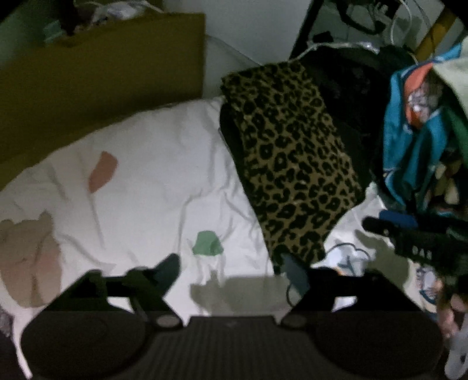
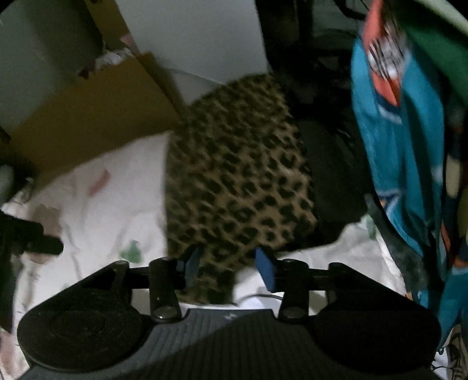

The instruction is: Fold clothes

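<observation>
A leopard-print garment (image 1: 292,163) lies folded in a long strip on the white bedsheet (image 1: 146,175), its far part resting on a black garment (image 1: 351,96). My left gripper (image 1: 234,271) hovers above the sheet just left of the strip's near end, jaws wide open with nothing between them. My right gripper (image 2: 229,266) stands open over the near end of the leopard-print garment (image 2: 234,175); the cloth shows in the gap, but the blue pads (image 2: 266,269) do not press on it. In the left wrist view the right gripper (image 1: 409,242) reaches in from the right.
A heap of teal, orange and green clothes (image 1: 418,131) rises on the right. A brown cardboard box (image 1: 102,73) stands behind the bed on the left. Beige, pink and green patches mark the sheet. A black frame and cables (image 1: 365,20) are at the back.
</observation>
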`<control>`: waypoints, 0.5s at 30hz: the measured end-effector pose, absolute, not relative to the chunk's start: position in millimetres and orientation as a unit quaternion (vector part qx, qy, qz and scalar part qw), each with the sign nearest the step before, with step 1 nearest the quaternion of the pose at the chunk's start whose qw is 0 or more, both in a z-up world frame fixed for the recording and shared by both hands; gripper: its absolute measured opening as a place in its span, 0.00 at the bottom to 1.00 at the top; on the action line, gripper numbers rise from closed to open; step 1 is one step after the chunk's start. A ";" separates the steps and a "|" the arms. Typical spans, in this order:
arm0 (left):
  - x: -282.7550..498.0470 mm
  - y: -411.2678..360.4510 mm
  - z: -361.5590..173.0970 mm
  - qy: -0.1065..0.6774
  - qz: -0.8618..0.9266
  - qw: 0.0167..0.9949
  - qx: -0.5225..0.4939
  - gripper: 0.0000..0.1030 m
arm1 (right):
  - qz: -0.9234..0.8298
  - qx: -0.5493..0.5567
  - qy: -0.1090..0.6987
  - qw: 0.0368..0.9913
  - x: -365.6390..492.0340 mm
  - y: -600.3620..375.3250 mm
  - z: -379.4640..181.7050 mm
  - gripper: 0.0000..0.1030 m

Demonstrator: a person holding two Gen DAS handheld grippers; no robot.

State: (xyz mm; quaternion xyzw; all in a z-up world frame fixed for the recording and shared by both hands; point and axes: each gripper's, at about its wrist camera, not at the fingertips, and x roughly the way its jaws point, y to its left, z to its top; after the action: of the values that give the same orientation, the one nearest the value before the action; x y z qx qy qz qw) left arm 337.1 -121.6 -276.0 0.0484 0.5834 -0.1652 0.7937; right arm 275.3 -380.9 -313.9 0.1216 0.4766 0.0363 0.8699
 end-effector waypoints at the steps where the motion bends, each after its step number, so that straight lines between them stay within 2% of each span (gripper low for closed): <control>1: 335.8 -117.3 -266.1 0.582 -0.162 0.795 0.048 0.88 | 0.040 0.124 0.477 0.869 278.3 -377.6 -304.4 0.64; 2: 334.6 -112.6 -256.5 0.581 -0.156 0.797 0.046 0.91 | 0.039 0.123 0.483 0.866 280.7 -374.9 -296.4 0.76; 4: 330.9 -101.2 -236.9 0.580 -0.139 0.802 0.036 0.95 | 0.037 0.120 0.495 0.860 285.5 -369.7 -280.4 0.89; 9: 317.5 -79.8 -200.1 0.586 -0.106 0.803 0.008 1.00 | 0.036 0.128 0.533 0.836 290.2 -360.8 -244.6 0.98; 15: 291.2 -79.1 -157.2 0.581 -0.075 0.809 0.045 1.00 | 0.032 0.088 0.543 0.834 283.5 -348.3 -199.3 0.98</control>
State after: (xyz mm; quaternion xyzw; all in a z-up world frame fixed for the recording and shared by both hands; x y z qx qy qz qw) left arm 291.2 -79.1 -157.2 0.0454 0.5815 -0.0747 0.8088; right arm 283.5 -348.3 -199.3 0.0877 0.5431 0.0320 0.8345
